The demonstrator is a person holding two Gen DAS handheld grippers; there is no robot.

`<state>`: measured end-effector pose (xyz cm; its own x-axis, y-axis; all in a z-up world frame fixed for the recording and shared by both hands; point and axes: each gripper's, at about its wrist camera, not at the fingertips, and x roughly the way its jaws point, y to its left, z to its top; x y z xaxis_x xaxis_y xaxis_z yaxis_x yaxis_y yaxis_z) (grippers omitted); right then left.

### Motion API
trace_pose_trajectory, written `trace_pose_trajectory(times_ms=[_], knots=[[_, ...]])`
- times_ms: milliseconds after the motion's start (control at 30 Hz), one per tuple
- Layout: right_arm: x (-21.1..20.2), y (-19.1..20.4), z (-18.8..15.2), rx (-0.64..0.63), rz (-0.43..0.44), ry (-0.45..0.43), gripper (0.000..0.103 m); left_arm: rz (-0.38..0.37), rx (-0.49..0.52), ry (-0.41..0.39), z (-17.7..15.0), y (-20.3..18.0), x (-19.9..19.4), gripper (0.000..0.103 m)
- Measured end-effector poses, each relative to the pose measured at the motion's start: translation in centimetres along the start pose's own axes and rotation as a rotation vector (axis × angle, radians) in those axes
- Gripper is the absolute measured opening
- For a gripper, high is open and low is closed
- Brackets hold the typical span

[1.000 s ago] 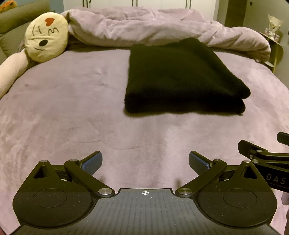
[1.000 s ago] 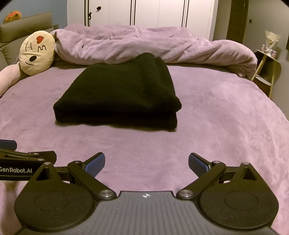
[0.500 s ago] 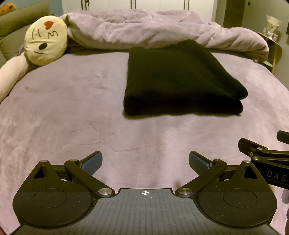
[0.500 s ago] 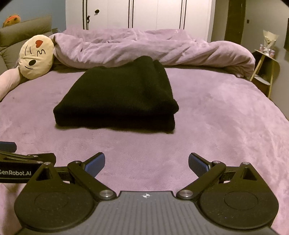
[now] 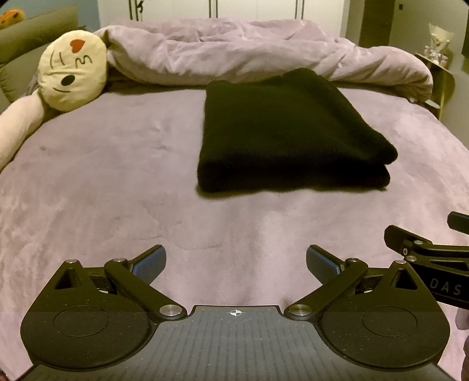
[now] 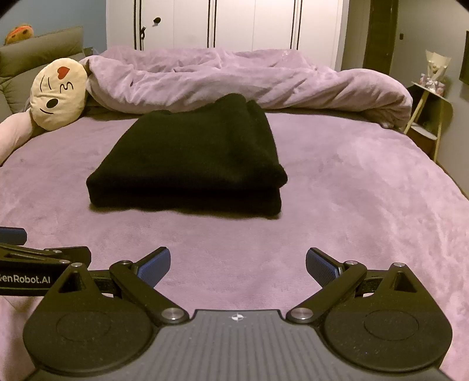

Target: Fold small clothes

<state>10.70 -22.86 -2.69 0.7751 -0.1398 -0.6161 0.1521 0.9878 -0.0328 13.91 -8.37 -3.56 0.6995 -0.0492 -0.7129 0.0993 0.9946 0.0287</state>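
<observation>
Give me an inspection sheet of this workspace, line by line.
Surface: purple plush bed cover, smooth, lightly creased.
Job's things: one black garment lying folded in layers at mid-bed, touched by neither gripper.
Clutter: bunched purple duvet behind the garment; cream face pillow at far left.
Grippers: left gripper and right gripper both open, empty, hovering short of the garment.
Cables: nothing seen.
Surroundings: white wardrobe doors behind the bed; small side table at right.
</observation>
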Motion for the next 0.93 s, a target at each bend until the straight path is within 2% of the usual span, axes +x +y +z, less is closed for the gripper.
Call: trace_pose_trajectory(times_ms=[600, 933], knots=[[-0.61, 0.01, 0.27, 0.000, 0.007, -0.015, 0.099, 0.000, -0.016, -0.035, 0.10, 0.16, -0.89, 0.103], [-0.98, -0.13, 0.33, 0.005, 0.003, -0.019, 0.099, 0.010, -0.010, -0.018, 0.21, -0.03, -0.93, 0.103]])
